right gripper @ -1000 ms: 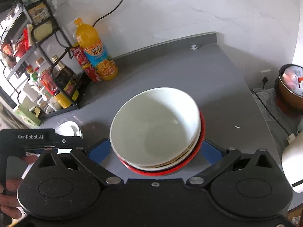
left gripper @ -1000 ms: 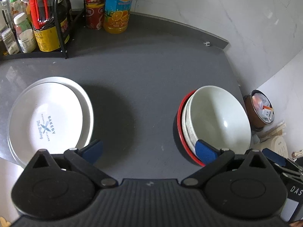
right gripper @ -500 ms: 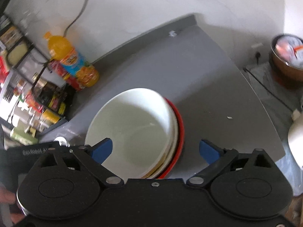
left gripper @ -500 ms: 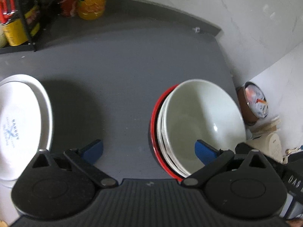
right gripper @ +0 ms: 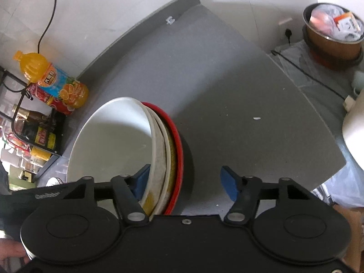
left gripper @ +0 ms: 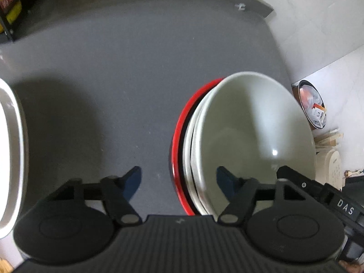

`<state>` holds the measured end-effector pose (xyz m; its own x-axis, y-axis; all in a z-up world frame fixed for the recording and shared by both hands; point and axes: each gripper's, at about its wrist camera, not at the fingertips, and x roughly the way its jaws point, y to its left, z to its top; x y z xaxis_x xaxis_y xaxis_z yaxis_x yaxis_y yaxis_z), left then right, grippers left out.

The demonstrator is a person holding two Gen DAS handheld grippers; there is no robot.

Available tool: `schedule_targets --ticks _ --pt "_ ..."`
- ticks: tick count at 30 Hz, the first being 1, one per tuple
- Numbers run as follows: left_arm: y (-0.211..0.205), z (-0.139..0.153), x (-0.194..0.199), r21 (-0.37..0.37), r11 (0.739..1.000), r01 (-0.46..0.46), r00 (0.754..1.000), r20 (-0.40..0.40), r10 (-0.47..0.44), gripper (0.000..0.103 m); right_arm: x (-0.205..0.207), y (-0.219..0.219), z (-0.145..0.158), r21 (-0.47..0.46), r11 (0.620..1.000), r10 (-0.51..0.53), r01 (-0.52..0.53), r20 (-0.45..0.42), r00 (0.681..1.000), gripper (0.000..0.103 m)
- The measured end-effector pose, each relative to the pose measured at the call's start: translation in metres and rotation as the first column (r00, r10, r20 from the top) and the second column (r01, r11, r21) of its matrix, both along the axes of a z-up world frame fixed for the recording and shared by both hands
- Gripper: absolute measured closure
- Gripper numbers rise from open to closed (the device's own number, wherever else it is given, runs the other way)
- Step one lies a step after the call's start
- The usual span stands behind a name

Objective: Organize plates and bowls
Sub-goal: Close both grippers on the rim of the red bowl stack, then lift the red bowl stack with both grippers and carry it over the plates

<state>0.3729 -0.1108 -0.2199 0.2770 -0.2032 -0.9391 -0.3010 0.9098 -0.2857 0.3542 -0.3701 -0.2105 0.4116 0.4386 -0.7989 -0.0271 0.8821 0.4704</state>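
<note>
A stack of bowls (left gripper: pixel 250 132) sits toward the right of the grey surface (left gripper: pixel 136 68), a white bowl on top, more pale rims under it and a red rim (left gripper: pixel 179 132) outermost. The left gripper (left gripper: pixel 178 178) straddles the stack's left rims: its right finger (left gripper: pixel 224 178) is inside the white bowl, its left finger (left gripper: pixel 133 179) outside over bare surface. The fingers are closing, part open, and neither pad presses the rims yet.

The right gripper (right gripper: pixel 185 180) straddles the opposite rims (right gripper: pixel 163 150): its left finger (right gripper: pixel 141 179) is inside the bowl near the wall, its right finger (right gripper: pixel 228 183) outside over the surface. It too is closing, part open, holding nothing.

A white plate (left gripper: pixel 11 150) lies at the far left edge of the left view, well apart from the stack, with wide bare surface between. Beyond the stack the surface runs clear to its raised back edge (right gripper: pixel 141 29) and wall. A juice bottle (right gripper: pixel 52 77), a red can (right gripper: pixel 52 99) and a wire rack (right gripper: pixel 34 132) of bottles stand at the far left corner. Off the right edge a brown pot (right gripper: pixel 332 34) sits on a lower ledge, beside a cable (right gripper: pixel 314 77).
</note>
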Motion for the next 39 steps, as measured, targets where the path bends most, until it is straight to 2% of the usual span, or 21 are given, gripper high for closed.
schedule_targets --ticks 3,7,8,13,19,28,39 --pt "0.002 -0.009 0.004 -0.02 1.0 -0.011 1.0 -0.029 0.011 0.05 0.006 0.005 -0.002 -0.01 1.0 0.01 -0.011 -0.011 1.0 0.052" --pt "0.002 -0.01 0.006 -0.061 0.998 -0.008 1.0 -0.02 0.007 0.063 0.012 0.013 -0.007 -0.025 0.999 0.035 -0.036 -0.051 0.998 0.06" --pt "0.002 -0.01 0.006 -0.068 0.998 -0.005 1.0 -0.018 0.004 0.066 0.013 0.015 -0.008 -0.018 0.999 0.044 -0.045 -0.058 0.997 0.066" --pt "0.003 -0.011 0.009 -0.079 0.997 -0.01 1.0 -0.025 0.008 0.066 0.016 0.02 -0.011 -0.021 0.999 0.046 -0.048 -0.084 0.995 0.067" --pt "0.002 -0.011 0.011 -0.088 0.996 0.015 0.999 -0.036 -0.018 0.067 0.014 0.026 -0.007 -0.074 0.996 0.05 -0.055 -0.066 0.997 0.073" --pt "0.006 -0.008 0.012 -0.096 0.995 0.014 0.999 -0.032 -0.017 0.067 0.011 0.024 0.002 -0.069 0.996 0.052 -0.054 -0.038 0.998 0.074" --pt "0.014 0.019 0.008 -0.088 0.996 0.028 1.0 -0.002 -0.028 0.067 0.006 0.037 0.028 -0.08 0.994 0.078 -0.079 -0.014 0.997 0.074"
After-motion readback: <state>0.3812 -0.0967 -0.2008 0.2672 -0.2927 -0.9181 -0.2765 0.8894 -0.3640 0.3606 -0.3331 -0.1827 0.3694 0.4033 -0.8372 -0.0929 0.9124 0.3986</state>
